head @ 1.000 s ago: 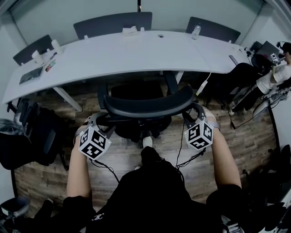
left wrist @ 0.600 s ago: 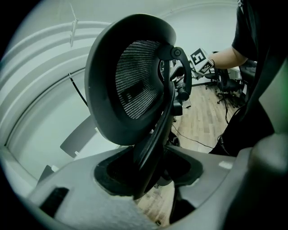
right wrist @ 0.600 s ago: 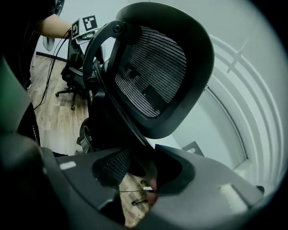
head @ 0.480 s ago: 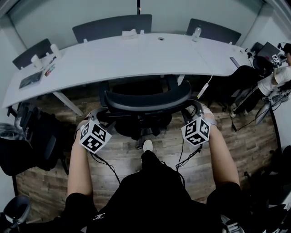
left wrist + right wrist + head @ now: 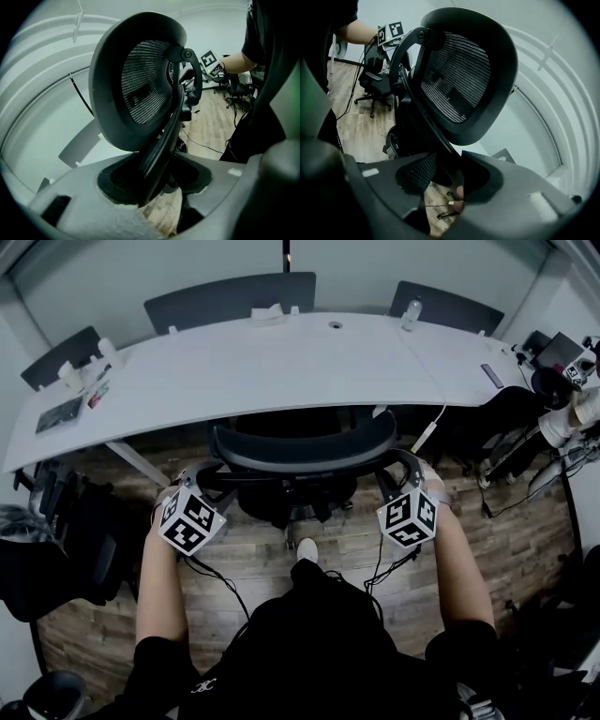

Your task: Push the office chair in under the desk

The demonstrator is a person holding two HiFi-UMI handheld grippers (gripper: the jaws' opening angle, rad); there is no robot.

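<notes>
The black mesh-backed office chair (image 5: 300, 454) stands at the near edge of the white curved desk (image 5: 262, 362), its seat partly under the tabletop. My left gripper (image 5: 208, 480) holds the left side of the backrest frame and my right gripper (image 5: 390, 471) holds the right side. In the left gripper view the chair's backrest (image 5: 140, 93) rises ahead, and its frame bar runs down between the jaws of the left gripper (image 5: 154, 183), against the pads. In the right gripper view the backrest (image 5: 464, 79) looks the same, its frame caught in the right gripper (image 5: 445, 180).
Two dark chairs (image 5: 230, 292) (image 5: 445, 301) stand behind the desk. Another black chair (image 5: 66, 540) is at the left, and more chairs and a seated person (image 5: 572, 409) at the right. A cable (image 5: 427, 432) hangs from the desk's edge. My shoe (image 5: 306, 549) is just behind the chair.
The chair has rolled forward toward the desk, and more of its seat is now hidden under the tabletop. Both grippers moved forward with it.
</notes>
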